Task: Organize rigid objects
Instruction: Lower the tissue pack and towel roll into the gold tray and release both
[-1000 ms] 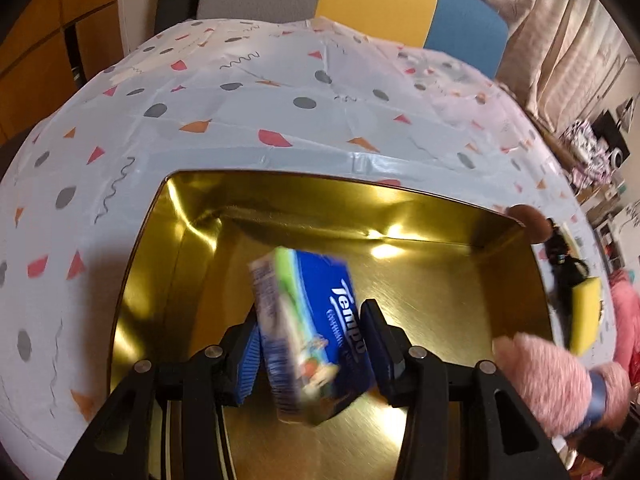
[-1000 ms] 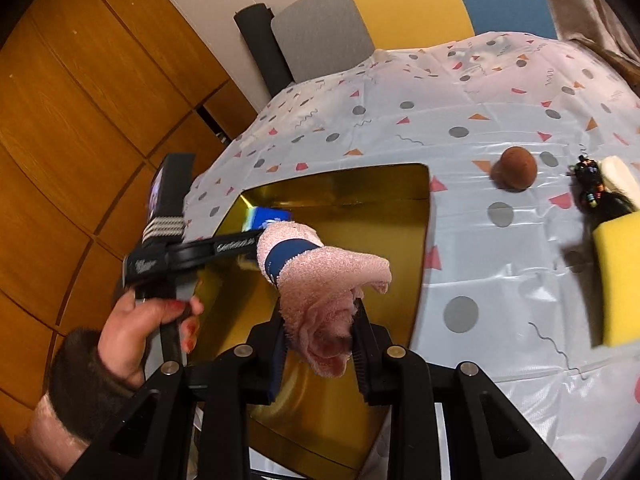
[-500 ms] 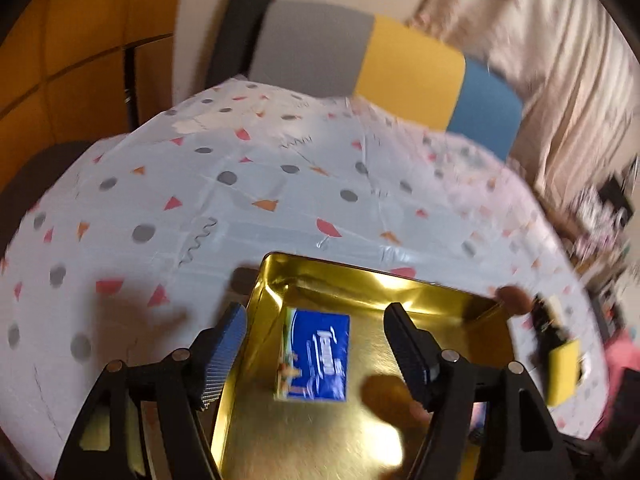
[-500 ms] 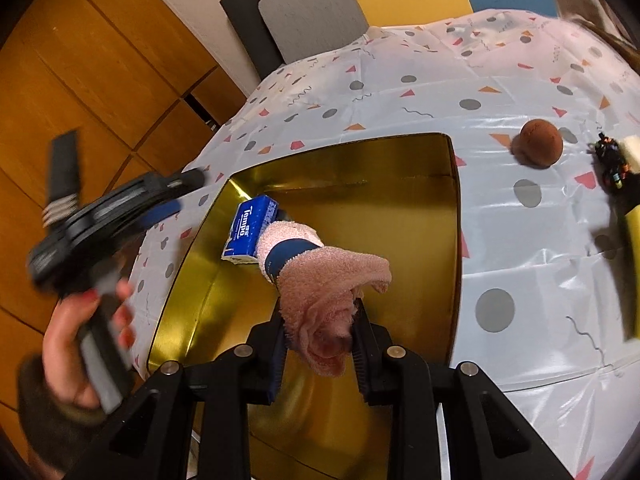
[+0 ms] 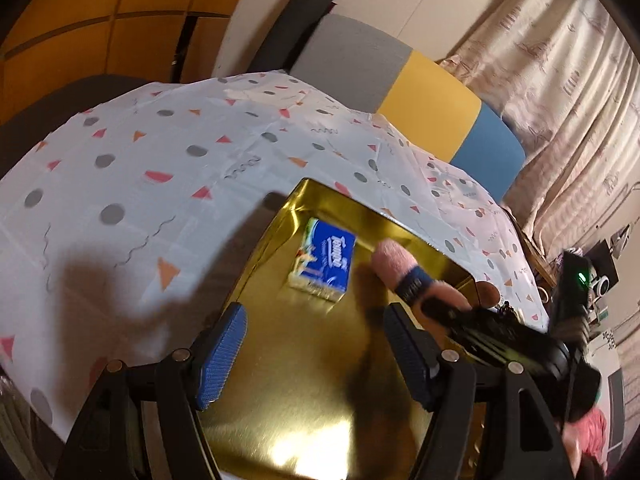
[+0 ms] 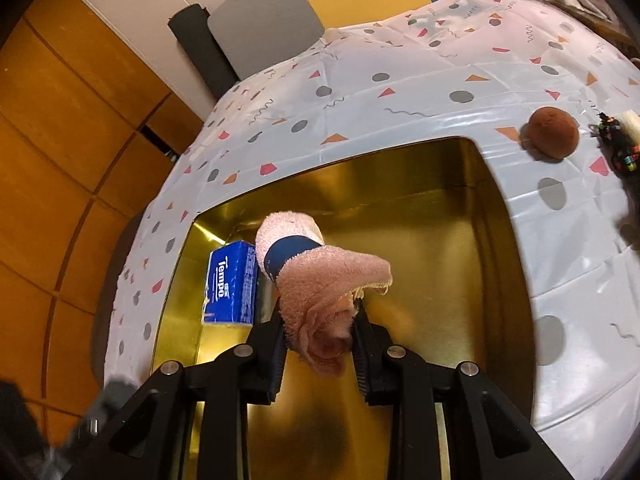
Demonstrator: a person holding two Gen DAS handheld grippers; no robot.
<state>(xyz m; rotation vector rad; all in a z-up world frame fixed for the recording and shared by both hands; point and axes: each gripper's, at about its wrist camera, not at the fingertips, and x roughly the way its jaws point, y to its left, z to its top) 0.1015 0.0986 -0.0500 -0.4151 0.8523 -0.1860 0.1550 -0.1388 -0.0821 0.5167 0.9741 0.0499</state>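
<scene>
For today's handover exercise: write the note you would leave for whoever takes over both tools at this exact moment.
Left tool: open, nothing between its fingers, above the near part of the gold tray.
Right tool: shut on the pink rolled towel with its blue band, held over the tray.
Done: the blue Tempo tissue pack lies in the tray's far left corner.
Left: set the towel down in the tray, probably beside the pack. The brown ball and a small dark multicoloured item are on the tablecloth outside the tray.
</scene>
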